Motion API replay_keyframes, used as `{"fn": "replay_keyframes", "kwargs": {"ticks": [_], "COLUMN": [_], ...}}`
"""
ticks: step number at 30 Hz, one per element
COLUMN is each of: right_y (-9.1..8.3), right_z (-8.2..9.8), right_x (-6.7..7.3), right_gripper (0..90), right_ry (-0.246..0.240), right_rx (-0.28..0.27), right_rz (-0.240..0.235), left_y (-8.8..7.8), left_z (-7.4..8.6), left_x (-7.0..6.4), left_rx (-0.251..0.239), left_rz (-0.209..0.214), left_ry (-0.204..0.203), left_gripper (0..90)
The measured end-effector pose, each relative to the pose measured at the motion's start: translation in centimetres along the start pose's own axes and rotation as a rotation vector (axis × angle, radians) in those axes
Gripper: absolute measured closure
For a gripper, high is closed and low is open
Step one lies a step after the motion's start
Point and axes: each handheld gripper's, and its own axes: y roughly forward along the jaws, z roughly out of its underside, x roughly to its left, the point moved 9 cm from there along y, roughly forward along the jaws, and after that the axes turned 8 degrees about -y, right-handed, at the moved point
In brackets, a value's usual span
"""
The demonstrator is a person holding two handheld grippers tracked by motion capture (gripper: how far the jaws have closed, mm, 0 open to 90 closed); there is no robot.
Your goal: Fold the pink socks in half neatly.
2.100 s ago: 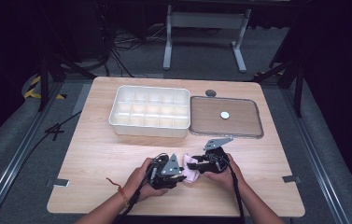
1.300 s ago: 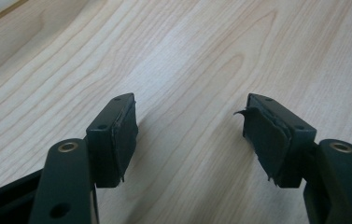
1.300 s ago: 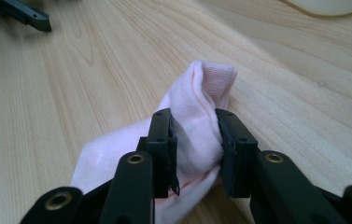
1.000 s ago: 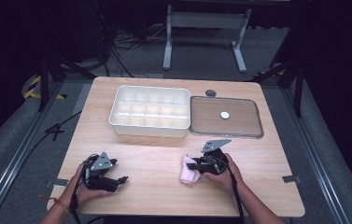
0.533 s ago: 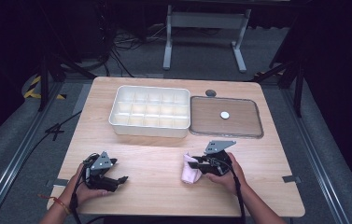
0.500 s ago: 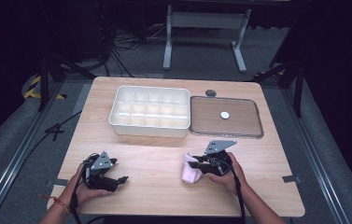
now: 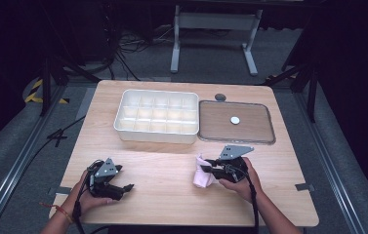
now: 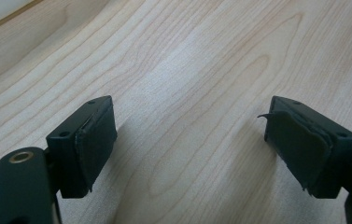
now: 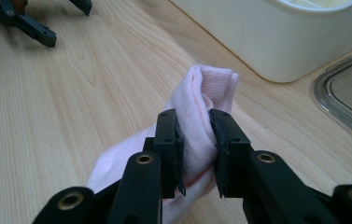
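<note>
A pink cloth [image 7: 201,178], folded on itself, hangs bunched at the front middle of the wooden table [image 7: 172,161]. My right gripper [image 7: 207,169] is shut on it, reaching in from the right. In the right gripper view the two black jaws pinch the pink cloth [image 9: 211,86] at its middle, and the cloth's lower end trails down to the wood. My left gripper [image 7: 124,178] rests at the table's front left, apart from the cloth, held in a hand. Its jaws stand wide open over bare wood in the left gripper view [image 8: 190,144].
A white compartment tray [image 7: 156,139] stands at the back middle, its wall [image 9: 276,42] just beyond the cloth. Its clear lid [image 7: 236,141] lies flat to the right with a small white disc [image 7: 235,119] on it. A grey disc [image 7: 219,97] lies behind.
About two seconds ago the left gripper was beside the right one at the cloth; it has since gone to the front left. The right gripper has raised the cloth slightly.
</note>
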Motion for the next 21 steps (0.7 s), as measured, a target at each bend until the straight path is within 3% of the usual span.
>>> {"fn": "replay_keyframes", "kwargs": {"ticks": [21], "right_y": [-1.4], "right_z": [-1.1], "right_x": [-1.6], "right_gripper": [74.3], "right_ry": [-0.013], "right_rx": [-0.04], "right_rz": [0.07], "left_y": [0.1], "left_z": [-0.1], "left_x": [0.1], "left_rx": [0.004], "left_rz": [0.004], "left_ry": [0.007], "left_gripper": [15.6]}}
